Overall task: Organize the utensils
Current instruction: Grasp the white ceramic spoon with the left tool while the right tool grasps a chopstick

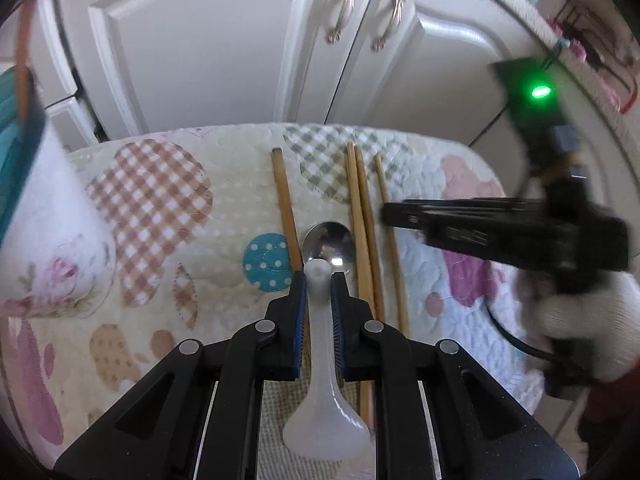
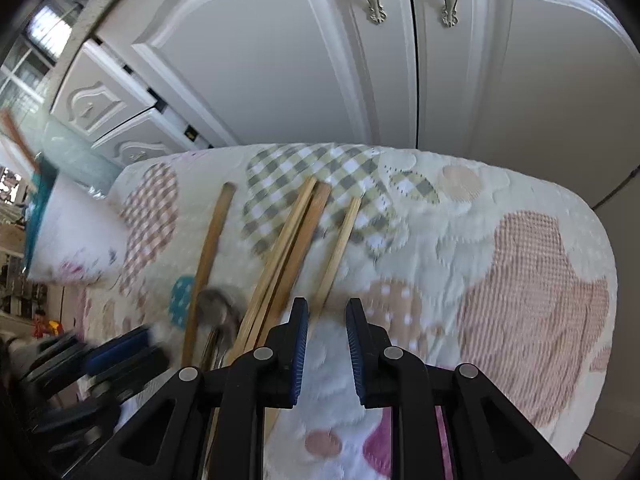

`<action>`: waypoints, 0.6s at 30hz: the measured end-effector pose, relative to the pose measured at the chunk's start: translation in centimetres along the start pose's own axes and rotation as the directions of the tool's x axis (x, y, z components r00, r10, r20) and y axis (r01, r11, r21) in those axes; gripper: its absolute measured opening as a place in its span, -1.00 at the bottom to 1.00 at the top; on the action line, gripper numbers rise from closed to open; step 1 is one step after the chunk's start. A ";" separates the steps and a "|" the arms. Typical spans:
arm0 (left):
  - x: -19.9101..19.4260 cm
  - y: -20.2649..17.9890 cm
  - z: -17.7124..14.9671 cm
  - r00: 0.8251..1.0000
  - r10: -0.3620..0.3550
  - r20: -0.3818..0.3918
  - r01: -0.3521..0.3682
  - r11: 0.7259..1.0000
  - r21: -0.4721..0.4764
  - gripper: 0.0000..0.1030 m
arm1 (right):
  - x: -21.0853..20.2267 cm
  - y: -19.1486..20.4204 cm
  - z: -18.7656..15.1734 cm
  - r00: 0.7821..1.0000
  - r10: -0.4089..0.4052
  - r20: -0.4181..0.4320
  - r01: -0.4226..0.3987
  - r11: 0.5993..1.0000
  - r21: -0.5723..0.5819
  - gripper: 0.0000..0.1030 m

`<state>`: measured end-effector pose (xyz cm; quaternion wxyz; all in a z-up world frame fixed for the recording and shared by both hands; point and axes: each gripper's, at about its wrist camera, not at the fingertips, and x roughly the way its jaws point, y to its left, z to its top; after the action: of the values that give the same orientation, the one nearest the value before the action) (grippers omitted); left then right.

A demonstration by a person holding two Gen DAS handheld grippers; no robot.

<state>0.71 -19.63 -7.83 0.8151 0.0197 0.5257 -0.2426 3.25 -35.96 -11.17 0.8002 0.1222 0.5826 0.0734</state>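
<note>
**White spoon held over a quilted worktop**

The left gripper [image 1: 319,280] is clamped on the handle of a white plastic spoon [image 1: 324,400]; beneath it a metal spoon [image 1: 330,244] lies among wooden chopsticks [image 1: 362,232] near the quilted worktop's [image 1: 160,208] middle; a floral cup [image 1: 52,240] stands at its left edge; the right gripper [image 2: 327,320] hovers narrowly parted, holding nothing.

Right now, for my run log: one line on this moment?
left gripper: shut on white spoon | right gripper: open, empty | chopsticks, metal spoon: on mat
</note>
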 end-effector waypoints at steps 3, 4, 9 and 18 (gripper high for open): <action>-1.3 0.1 -0.3 1.000 -0.007 0.020 0.007 1.000 -0.010 -0.79 | 0.3 0.3 0.8 1.000 -0.007 0.005 0.007 1.000 -0.013 -0.69; -1.6 0.2 -0.4 1.000 -0.012 0.024 0.013 1.000 -0.017 -0.79 | 0.5 0.7 1.1 1.000 -0.016 0.001 0.016 0.999 -0.034 -0.82; -3.8 0.8 -0.5 0.998 -0.023 0.060 0.025 0.999 -0.035 -0.79 | -0.7 0.8 -0.2 1.000 0.018 -0.011 -0.019 0.998 -0.061 -0.86; -7.4 1.4 -1.3 0.993 -0.022 0.117 0.025 0.999 -0.029 -0.93 | -7.3 1.7 -2.4 0.992 0.090 0.091 -0.082 0.992 -0.097 -0.89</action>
<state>-2.23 -15.22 -2.36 0.8418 -0.0130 0.4807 -0.2450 -1.27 -36.00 -4.72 0.8279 0.1131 0.5339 0.1290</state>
